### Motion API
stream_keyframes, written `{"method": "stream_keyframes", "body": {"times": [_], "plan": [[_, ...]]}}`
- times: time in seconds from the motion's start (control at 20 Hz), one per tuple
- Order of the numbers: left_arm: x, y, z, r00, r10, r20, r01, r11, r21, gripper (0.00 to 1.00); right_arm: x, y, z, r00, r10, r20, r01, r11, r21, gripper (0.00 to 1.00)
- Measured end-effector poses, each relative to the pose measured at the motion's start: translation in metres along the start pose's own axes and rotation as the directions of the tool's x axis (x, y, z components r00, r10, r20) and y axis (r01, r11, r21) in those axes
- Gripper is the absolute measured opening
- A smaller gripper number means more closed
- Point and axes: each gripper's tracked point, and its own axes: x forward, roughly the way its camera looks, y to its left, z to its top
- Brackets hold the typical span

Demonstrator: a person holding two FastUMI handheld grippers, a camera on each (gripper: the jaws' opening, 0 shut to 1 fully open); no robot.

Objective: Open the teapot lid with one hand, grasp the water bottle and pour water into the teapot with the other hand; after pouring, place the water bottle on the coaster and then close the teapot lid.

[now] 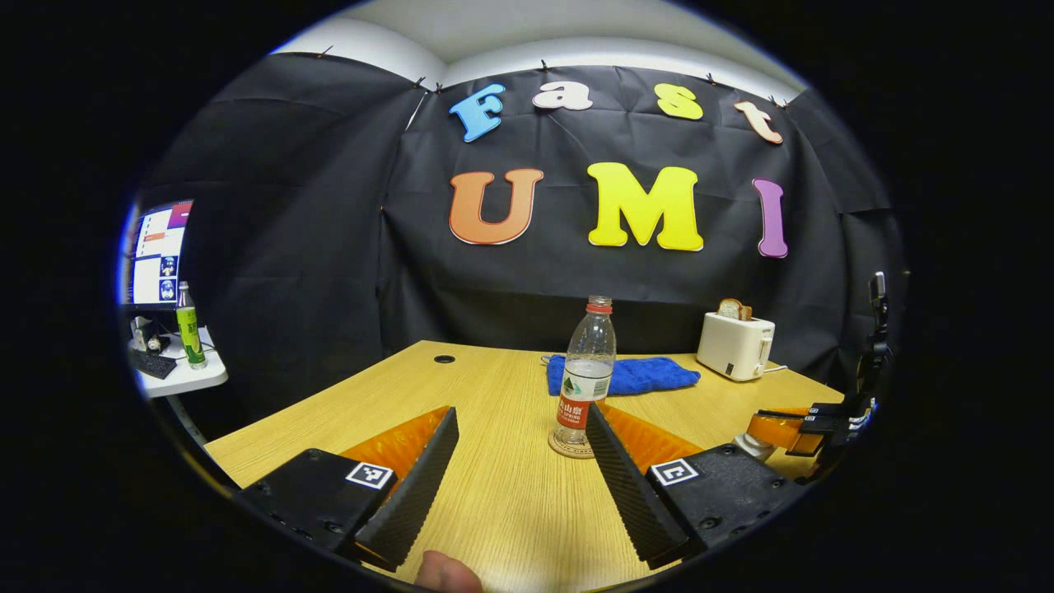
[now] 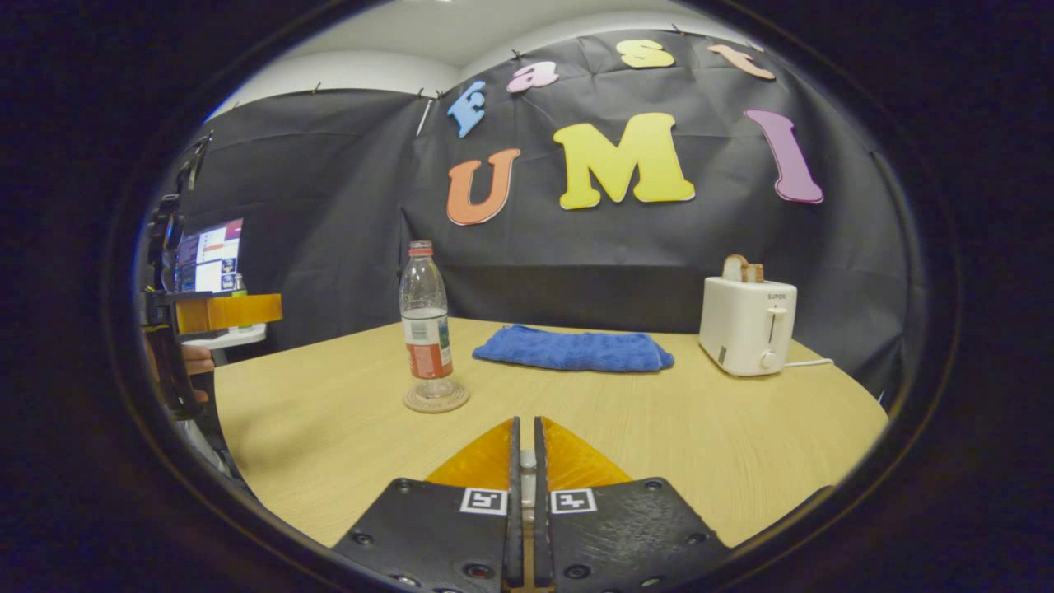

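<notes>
Worktop (image 2: 329, 445): water bottle (image 2: 426, 317) upright on a round coaster (image 2: 436, 398), capped, partly filled; behind it a folded blue towel (image 2: 574, 348), and a white toaster (image 2: 747, 324) holding bread at the far right. Left gripper (image 1: 519, 436): jaws spread wide, empty, the bottle standing just ahead between them. Right gripper (image 2: 524, 449): jaws nearly pressed together around something small and pale that cannot be made out, low over the worktop and well apart from the bottle.

Open bench (image 2: 329, 445) lies around the water bottle (image 2: 426, 317) on its coaster (image 2: 436, 399); towel (image 2: 572, 349) and toaster (image 2: 747, 324) stand well apart behind
</notes>
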Motion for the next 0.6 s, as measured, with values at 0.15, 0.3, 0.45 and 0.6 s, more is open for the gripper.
{"method": "stream_keyframes", "body": {"times": [0.15, 0.3, 0.45, 0.6], "plan": [[-0.004, -0.011, 0.006, 1.000, -0.001, 0.014, 0.001, 1.000, 0.010, 0.97, -0.009, -0.002, 0.015, 0.999, -0.014, 0.043, 0.013, 1.000, 0.008, 0.46], [-0.008, -0.034, 0.012, 0.999, -0.011, 0.038, 0.010, 1.000, 0.027, 0.98, -0.028, -0.025, 0.041, 0.987, -0.120, 0.111, 0.120, 0.993, 0.009, 0.88], [-0.013, -0.075, 0.022, 0.995, -0.066, 0.074, 0.062, 0.997, 0.049, 0.97, -0.062, -0.050, 0.068, 0.959, -0.230, 0.168, 0.231, 0.973, 0.014, 0.97], [-0.024, -0.107, 0.042, 0.986, -0.111, 0.127, 0.107, 0.994, 0.037, 0.97, -0.102, -0.068, 0.093, 0.929, -0.297, 0.220, 0.303, 0.953, 0.009, 0.97]]}}
